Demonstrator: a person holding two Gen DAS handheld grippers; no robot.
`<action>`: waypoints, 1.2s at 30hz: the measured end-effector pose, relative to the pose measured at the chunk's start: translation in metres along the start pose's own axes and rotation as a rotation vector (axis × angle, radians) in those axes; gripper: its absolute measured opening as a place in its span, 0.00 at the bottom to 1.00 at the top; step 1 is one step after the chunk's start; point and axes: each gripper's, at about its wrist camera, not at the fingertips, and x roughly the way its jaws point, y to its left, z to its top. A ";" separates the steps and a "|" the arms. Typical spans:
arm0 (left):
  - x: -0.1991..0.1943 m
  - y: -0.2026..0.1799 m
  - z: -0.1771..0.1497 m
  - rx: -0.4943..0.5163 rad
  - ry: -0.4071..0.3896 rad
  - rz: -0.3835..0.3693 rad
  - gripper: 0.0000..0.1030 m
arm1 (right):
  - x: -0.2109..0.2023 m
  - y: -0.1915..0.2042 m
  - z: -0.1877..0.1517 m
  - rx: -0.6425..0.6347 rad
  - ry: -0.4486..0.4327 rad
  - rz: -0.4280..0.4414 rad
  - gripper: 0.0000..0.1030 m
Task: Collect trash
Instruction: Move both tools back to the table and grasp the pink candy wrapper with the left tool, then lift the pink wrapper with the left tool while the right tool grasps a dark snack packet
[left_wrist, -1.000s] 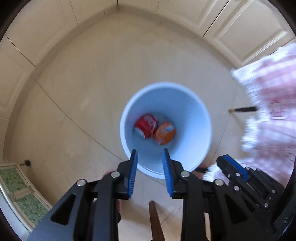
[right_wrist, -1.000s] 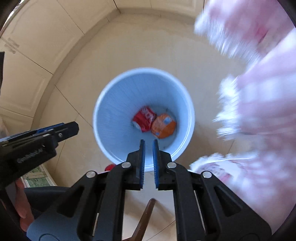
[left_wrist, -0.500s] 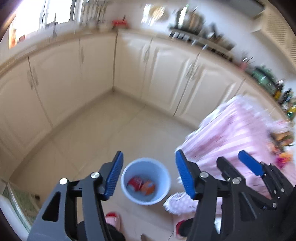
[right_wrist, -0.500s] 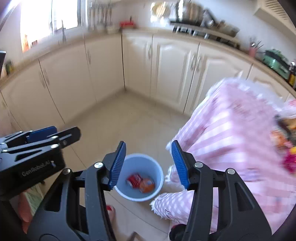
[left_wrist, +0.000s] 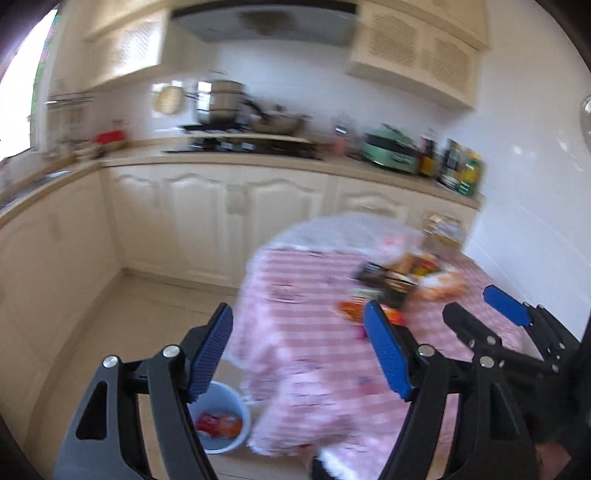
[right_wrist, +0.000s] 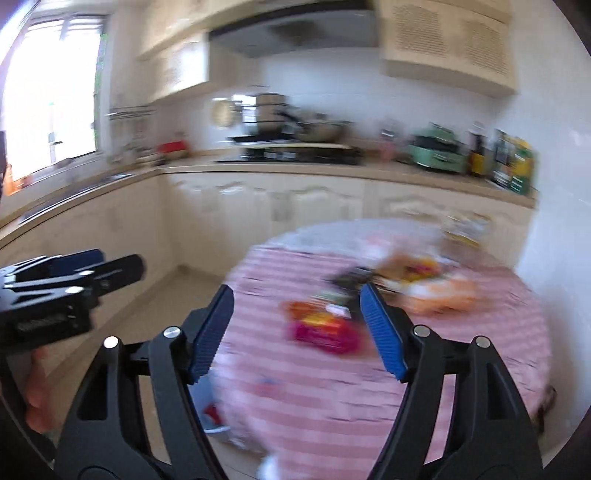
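A light blue bin (left_wrist: 242, 437) stands on the floor beside the table, holding a red can (left_wrist: 207, 421) and an orange can (left_wrist: 229, 424). A pink checked tablecloth (left_wrist: 314, 354) covers a round table (right_wrist: 369, 398). Blurred colourful wrappers (right_wrist: 321, 328) and other packets (left_wrist: 388, 288) lie on it. My left gripper (left_wrist: 301, 350) is open and empty, raised level with the table. My right gripper (right_wrist: 297, 330) is open and empty, over the table's near side, with the wrappers between its fingers in view. The bin rim (right_wrist: 216, 428) peeks out in the right wrist view.
Cream kitchen cabinets (left_wrist: 207, 214) and a worktop with pots (left_wrist: 221, 99), a green appliance (left_wrist: 391, 149) and bottles run along the back. A bright window (right_wrist: 51, 110) is at left. The other gripper shows at right (left_wrist: 509, 332) and at left (right_wrist: 55, 295).
Both grippers rose from directly above the bin to table height and tilted up toward the table. Both opened wider; the right was nearly shut a second ago.
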 end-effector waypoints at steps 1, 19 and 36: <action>0.008 -0.013 -0.003 0.014 0.014 -0.020 0.70 | 0.001 -0.014 -0.003 0.019 0.007 -0.021 0.69; 0.140 -0.093 -0.040 0.193 0.209 -0.101 0.70 | 0.032 -0.123 -0.036 0.202 0.113 -0.070 0.69; 0.129 -0.067 -0.042 0.093 0.181 -0.152 0.43 | 0.074 -0.110 -0.027 0.267 0.175 0.039 0.69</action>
